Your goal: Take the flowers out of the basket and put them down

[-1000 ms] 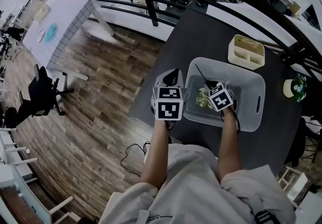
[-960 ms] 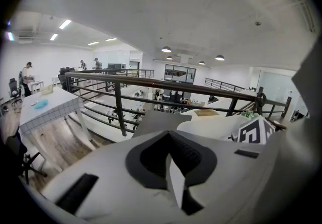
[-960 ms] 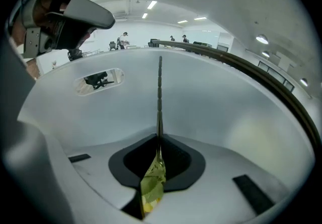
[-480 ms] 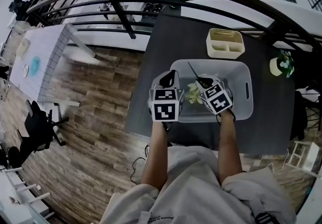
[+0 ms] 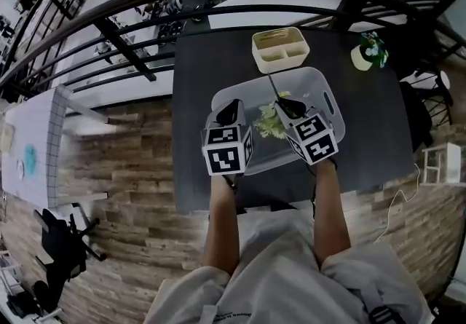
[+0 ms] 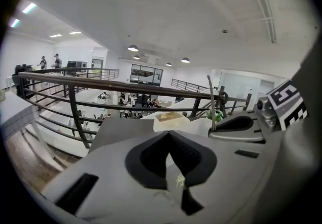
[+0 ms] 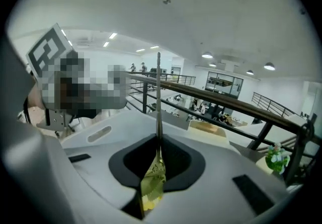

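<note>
Counter [image 5: 193,104]: dark top by a black railing; I see everything else resting on it.
Basket [image 5: 320,86]: white, with a slot handle at its right end, just in front of me on the counter.
Caddy [image 5: 280,49]: cream, 2 compartments, just beyond the basket's far rim.
Right gripper [image 7: 158,142]: I see its jaws closed on a flower stem, tips over the basket.
Left gripper [image 6: 169,140]: I see its jaws together with nothing between them, over the basket's left end, beside the right gripper.
Flowers [image 5: 268,124]: pale green and white bunch over the basket's inside, between the 2 grippers; in the right gripper view it hangs below the jaws. I cannot tell whether it touches the basket floor.
Stem [image 7: 158,97]: 1 thin dark stalk rising straight past the right jaws.
Potted plant [image 5: 368,52]: small, in a white cup, well right of the caddy.
</note>
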`<state>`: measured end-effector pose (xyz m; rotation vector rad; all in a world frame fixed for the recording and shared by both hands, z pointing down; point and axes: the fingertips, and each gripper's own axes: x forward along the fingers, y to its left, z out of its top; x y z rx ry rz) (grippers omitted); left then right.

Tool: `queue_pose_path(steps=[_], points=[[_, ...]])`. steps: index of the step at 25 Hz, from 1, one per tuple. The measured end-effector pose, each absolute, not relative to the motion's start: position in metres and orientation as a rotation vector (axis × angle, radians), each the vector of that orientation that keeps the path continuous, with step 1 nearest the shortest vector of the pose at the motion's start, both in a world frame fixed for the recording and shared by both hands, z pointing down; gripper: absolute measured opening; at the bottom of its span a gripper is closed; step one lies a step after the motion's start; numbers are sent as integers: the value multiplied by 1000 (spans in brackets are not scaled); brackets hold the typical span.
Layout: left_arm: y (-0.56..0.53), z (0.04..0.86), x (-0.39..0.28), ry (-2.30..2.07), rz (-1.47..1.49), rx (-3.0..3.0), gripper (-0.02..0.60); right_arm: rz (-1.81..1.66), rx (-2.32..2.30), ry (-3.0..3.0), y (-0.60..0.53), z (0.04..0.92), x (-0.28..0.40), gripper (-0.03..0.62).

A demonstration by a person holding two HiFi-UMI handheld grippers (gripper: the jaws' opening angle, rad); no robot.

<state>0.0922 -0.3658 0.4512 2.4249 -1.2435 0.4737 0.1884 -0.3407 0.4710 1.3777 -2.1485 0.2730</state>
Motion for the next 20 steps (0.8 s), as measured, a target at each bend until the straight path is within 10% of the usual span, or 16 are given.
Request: queue_pose_path(steps=[20], points=[[-293,413,223,-657,512,2793,3,80,2191,-1787,-191,318,314,53]])
